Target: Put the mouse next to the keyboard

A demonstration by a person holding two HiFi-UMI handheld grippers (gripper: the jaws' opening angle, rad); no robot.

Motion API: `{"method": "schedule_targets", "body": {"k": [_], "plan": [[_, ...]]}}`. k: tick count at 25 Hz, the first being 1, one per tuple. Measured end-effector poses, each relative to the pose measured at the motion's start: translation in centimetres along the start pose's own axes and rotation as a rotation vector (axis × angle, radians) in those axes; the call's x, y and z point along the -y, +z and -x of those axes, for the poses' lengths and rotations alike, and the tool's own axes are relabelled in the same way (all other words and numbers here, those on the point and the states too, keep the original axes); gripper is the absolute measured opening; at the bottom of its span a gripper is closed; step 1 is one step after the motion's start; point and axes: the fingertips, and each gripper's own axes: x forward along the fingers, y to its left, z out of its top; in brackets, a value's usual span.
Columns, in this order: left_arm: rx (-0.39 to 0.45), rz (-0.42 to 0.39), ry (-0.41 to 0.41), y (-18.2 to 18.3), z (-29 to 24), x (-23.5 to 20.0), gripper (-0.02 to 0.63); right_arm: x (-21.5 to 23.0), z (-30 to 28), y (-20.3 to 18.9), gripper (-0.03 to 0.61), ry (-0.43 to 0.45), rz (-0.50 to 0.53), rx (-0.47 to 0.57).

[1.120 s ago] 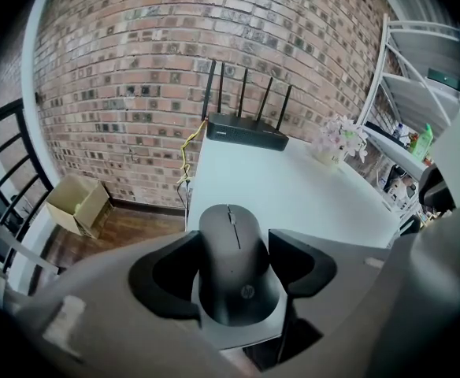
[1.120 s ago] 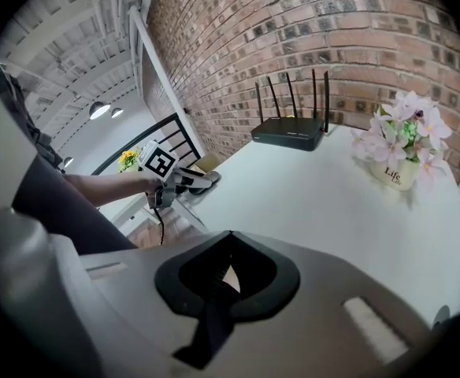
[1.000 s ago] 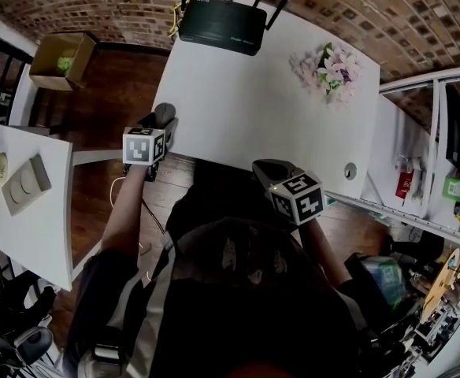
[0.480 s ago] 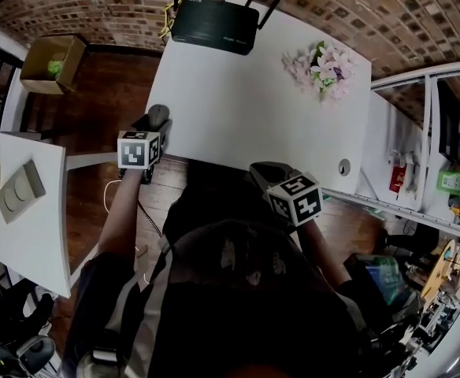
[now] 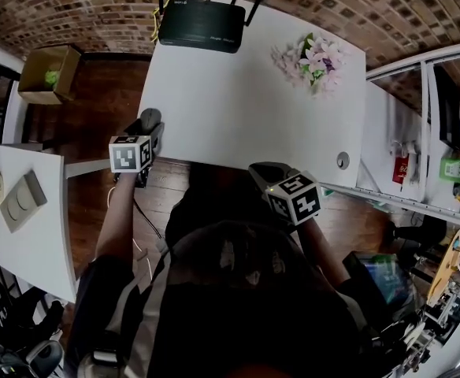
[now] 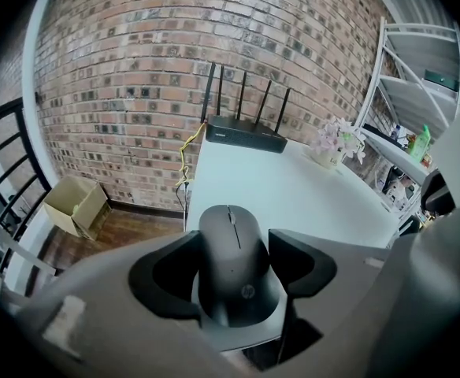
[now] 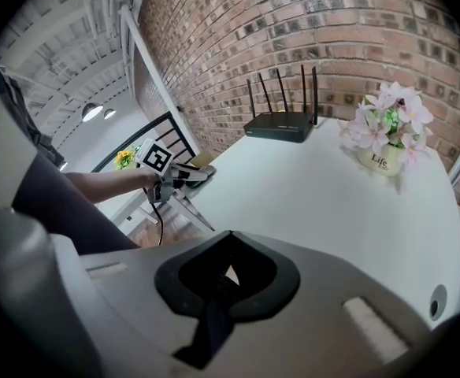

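Mouse (image 6: 231,235) is sitting clamped in left gripper (image 6: 231,268) by table's (image 5: 254,101) near-left edge, ready for placing, while right gripper (image 7: 224,278) is idling closed and empty.

1 ea: mouse (image 6: 231,262); router (image 5: 202,28); flower pot (image 5: 310,60); cardboard box (image 5: 47,73).
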Motion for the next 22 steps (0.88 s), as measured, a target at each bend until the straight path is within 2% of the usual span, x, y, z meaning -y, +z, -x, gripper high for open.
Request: {"method": "schedule_targets", "body": {"k": [5,8,11,16,22], "plan": [[-0.037,0.002,0.006,-0.1,0.0,-0.2,0.284,1.2,1.3,-1.0,0.006,-0.011,-0.028,0.018],[-0.044,0.025,0.013,-0.2,0.1,-0.6,0.284,1.8,2.2,-1.5,0.006,-0.015,-0.06,0.027],[-0.041,0.056,0.045,-0.3,0.0,-0.4,0.284,3.3,3.1,-1.7,0.006,-0.002,-0.049,0.04],[-0.055,0.095,0.053,-0.5,-1.4,2.6,0.282,6.3,5.2,-3.1,0.006,-0.001,-0.052,0.059],[-0.081,0.071,0.037,-0.5,-2.7,6.7,0.282,8.0,7.3,-5.1,0.006,-0.002,-0.082,0.086]]}}
